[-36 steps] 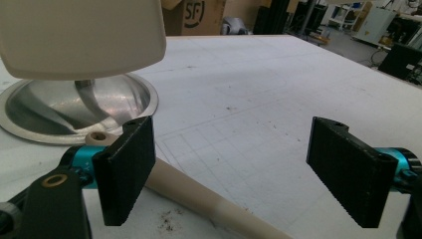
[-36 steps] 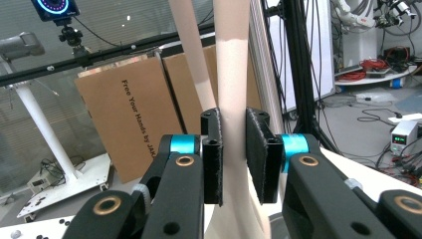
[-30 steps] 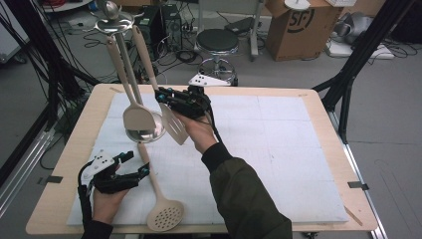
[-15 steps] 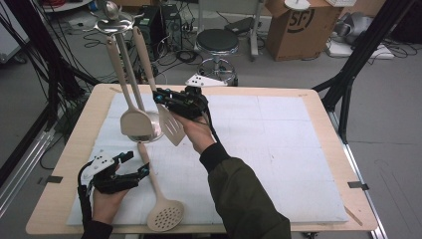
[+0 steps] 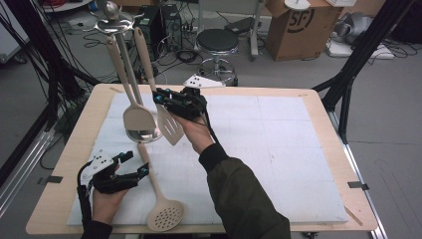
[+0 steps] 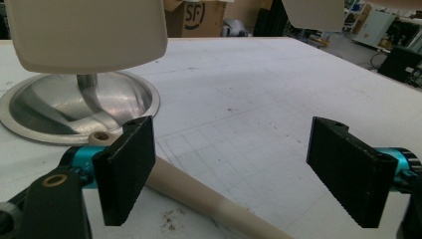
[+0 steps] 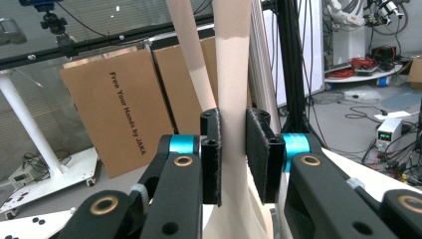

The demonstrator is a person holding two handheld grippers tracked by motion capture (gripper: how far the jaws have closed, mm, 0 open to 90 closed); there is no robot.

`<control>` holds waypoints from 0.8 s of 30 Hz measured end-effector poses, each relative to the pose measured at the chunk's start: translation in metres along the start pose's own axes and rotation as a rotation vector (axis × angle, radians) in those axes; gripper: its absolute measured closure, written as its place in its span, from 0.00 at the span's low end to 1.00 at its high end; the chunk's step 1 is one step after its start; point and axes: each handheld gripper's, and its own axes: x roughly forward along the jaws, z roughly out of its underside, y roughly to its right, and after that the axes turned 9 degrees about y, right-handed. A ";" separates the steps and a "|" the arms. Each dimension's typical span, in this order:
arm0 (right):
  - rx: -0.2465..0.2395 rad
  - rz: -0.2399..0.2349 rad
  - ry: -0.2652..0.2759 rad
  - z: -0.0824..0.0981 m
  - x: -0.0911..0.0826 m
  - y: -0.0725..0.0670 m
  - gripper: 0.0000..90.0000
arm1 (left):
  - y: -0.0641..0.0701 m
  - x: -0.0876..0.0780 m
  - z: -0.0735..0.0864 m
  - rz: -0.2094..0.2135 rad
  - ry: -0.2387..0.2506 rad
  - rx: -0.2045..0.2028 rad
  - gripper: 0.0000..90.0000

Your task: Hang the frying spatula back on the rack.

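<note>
A metal rack with a round base (image 5: 142, 134) stands at the table's back left, and two beige utensils hang from it. My right gripper (image 5: 158, 95) is shut on the handle of the slotted turner (image 5: 170, 128), whose head hangs beside the base. In the right gripper view both pads (image 7: 211, 154) press that handle (image 7: 231, 74). The solid spatula (image 5: 135, 117) hangs over the base. A perforated skimmer (image 5: 164, 217) lies on the mat. My left gripper (image 5: 137, 163) is open around its handle (image 6: 199, 191), which lies close to one jaw of the left gripper (image 6: 229, 159).
A white mat (image 5: 268, 149) covers the wooden table (image 5: 323, 114). The rack's base (image 6: 79, 107) and spatula head (image 6: 87, 32) loom just ahead of the left gripper. A stool (image 5: 218, 42), cardboard boxes (image 5: 293, 25) and cables lie beyond the far edge.
</note>
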 end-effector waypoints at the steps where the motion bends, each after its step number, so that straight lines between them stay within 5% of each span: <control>1: 0.000 0.001 -0.002 0.000 0.000 0.000 0.84 | 0.000 0.000 0.000 0.000 0.000 0.001 0.22; 9: 0.022 0.015 0.004 -0.001 -0.002 0.002 0.64 | 0.000 0.000 0.000 0.001 -0.002 0.001 0.22; 24: -0.034 0.046 -0.055 0.001 0.000 -0.006 0.51 | 0.000 0.000 0.000 0.004 0.001 0.000 0.22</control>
